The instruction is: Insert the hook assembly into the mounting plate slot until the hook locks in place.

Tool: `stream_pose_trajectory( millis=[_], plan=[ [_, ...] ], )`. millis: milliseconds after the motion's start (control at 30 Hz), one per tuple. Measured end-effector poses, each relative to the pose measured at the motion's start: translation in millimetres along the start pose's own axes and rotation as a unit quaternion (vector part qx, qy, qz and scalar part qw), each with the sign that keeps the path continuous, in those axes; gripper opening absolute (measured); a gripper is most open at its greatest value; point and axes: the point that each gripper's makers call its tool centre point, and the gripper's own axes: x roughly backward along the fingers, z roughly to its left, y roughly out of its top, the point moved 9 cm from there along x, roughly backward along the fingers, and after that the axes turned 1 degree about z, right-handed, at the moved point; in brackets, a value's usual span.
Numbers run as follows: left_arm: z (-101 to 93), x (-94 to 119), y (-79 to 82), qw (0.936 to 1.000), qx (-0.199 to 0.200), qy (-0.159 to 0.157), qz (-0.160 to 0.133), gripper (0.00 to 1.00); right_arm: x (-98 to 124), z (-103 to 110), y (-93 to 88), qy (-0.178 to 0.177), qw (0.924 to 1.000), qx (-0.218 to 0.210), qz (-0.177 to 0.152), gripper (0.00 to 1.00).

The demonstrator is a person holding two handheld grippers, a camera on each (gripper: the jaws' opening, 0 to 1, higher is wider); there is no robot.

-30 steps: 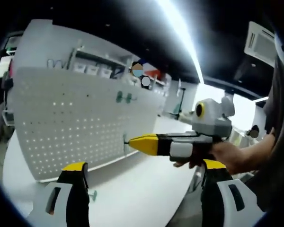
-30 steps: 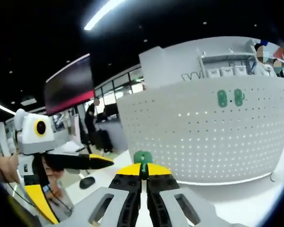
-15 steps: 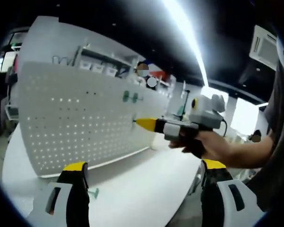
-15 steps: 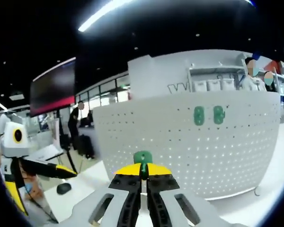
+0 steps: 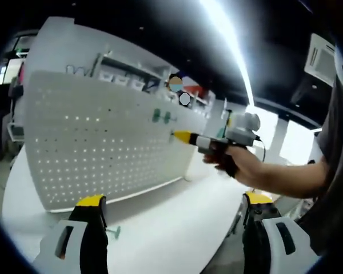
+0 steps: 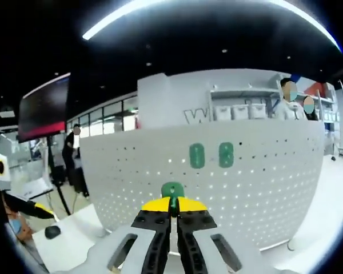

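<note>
White table (image 5: 177,228) in a dim showroom, with a perforated pegboard (image 5: 91,142) standing across it.

Right gripper (image 6: 172,212), at bottom centre of the right gripper view, has its jaws pinched together on a green hook (image 6: 172,191), held up before the pegboard just below two green hooks (image 6: 210,155) already mounted at mid-frame. In the left gripper view that same gripper comes in from the right in a hand (image 5: 240,165), its yellow tip close by the board under the mounted pair. Left gripper (image 5: 171,228) spreads wide at the bottom of its view, holding nothing; a spare hook (image 5: 112,231) lies on the table just beside its left jaw.
</note>
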Motion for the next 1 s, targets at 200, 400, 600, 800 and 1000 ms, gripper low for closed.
stream_pose_trajectory(
  millis=[200, 400, 600, 800, 1000],
  plan=[
    [1.4, -1, -0.2, 1.0, 0.002, 0.002, 0.004, 1.0, -6, -25, 3.1, -0.029, 0.9996, 0.005, -0.005, 0.0],
    [4.8, -3, -2.5, 0.9999, 0.006, 0.005, 0.008, 1.0, -10, -47, 6.6, -0.053, 0.9985, 0.005, -0.01, 0.0],
    [7.0, -4, -4.6, 0.9998, 0.009, 0.009, 0.014, 1.0, -15, -53, 7.7, -0.061, 0.998, 0.015, -0.011, 0.0],
    [10.8, -3, -4.3, 0.9997, 0.012, 0.016, 0.014, 1.0, -22, -63, 11.4, -0.068, 0.9975, 0.001, -0.017, 0.0],
    [12.7, -2, -4.3, 0.9995, 0.017, 0.021, 0.014, 1.0, -32, -72, 24.0, -0.078, 0.9964, 0.013, -0.031, 0.0]
  ],
)
